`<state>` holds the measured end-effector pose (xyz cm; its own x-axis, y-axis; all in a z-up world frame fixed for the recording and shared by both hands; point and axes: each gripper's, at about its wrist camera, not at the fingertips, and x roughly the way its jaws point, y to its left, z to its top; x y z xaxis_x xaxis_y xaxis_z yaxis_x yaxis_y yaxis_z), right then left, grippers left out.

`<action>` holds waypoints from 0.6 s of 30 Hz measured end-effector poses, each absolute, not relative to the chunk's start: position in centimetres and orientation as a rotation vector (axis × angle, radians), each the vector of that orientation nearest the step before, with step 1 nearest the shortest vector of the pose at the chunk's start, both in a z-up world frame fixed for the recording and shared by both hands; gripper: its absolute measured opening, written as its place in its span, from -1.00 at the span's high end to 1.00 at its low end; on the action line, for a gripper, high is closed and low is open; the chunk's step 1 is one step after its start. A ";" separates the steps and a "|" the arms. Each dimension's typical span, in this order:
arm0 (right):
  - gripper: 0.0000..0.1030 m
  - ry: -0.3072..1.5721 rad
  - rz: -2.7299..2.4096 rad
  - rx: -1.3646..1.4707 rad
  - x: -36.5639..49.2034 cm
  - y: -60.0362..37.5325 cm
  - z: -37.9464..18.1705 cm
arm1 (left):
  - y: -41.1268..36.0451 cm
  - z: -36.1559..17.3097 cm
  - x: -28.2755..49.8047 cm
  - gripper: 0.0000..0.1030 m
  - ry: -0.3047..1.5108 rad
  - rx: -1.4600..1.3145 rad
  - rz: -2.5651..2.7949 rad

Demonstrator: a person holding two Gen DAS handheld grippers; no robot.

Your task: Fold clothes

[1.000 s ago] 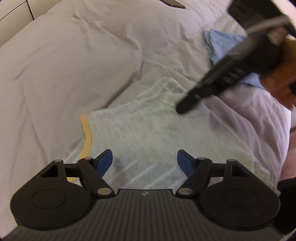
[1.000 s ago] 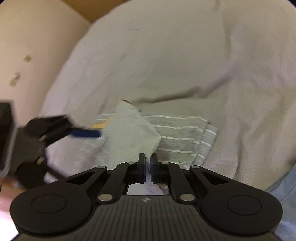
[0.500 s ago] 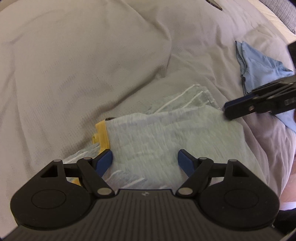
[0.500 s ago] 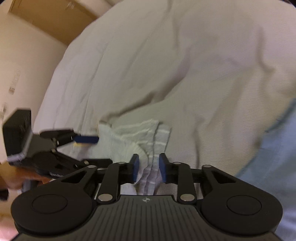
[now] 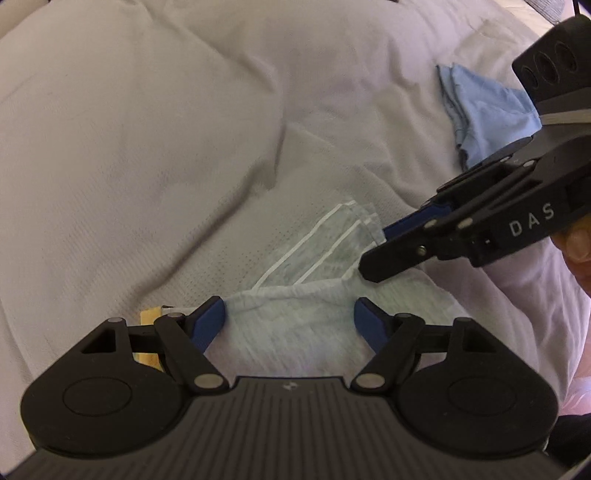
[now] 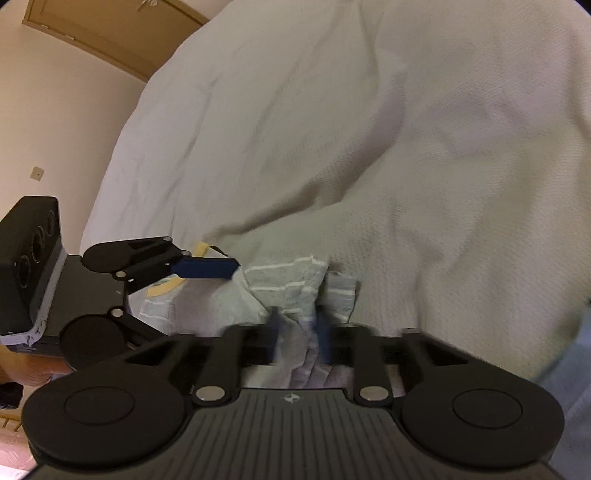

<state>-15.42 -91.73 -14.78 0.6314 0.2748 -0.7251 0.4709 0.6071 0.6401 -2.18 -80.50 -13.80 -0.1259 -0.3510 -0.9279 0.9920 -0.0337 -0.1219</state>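
A pale grey-green garment [image 5: 295, 325] with white stripes and a yellow trim [image 5: 149, 317] lies folded on the bed. My left gripper [image 5: 290, 315] is open low over its near part, one blue pad at each side of the fold. My right gripper [image 5: 376, 254] reaches in from the right, its tips at the striped corner [image 5: 347, 229]. In the right wrist view my right gripper [image 6: 298, 326] is open, with bunched striped cloth [image 6: 291, 280] lying loose between its pads. My left gripper's upper finger [image 6: 207, 267] shows at the left, over the garment's far edge.
A white quilted duvet [image 5: 147, 147] covers the bed all around the garment, with soft ridges. A folded light-blue cloth [image 5: 487, 114] lies at the right behind my right gripper. A cream wall [image 6: 55, 110] and a wooden door [image 6: 110, 26] stand beyond the bed's far side.
My right gripper carried a flap of the garment across, then opened and let it go. The garment now lies folded narrower. My left gripper stayed open and drew closer to the cloth.
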 end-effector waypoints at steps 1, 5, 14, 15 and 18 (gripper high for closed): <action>0.86 0.906 -0.138 0.938 -15.7 -91.7 -14.4 | -80.4 -13.6 -2.2 -0.46 1.017 0.881 -1.460; 0.96 0.873 -0.160 0.911 -16.8 -91.6 -13.0 | -79.2 -11.7 -2.7 -0.43 0.921 0.891 -1.500; 0.65 0.847 -0.274 0.987 -19.9 -91.8 -12.8 | -78.0 -11.4 -3.4 -0.40 0.903 0.917 -1.516; 0.60 0.833 -0.292 1.005 -20.5 -91.5 -12.5 | -77.9 -11.3 -3.4 -0.40 0.900 0.916 -1.514; 0.41 0.821 -0.278 1.053 -21.8 -89.9 -12.2 | -77.2 -10.5 -3.9 -0.40 0.884 0.912 -1.523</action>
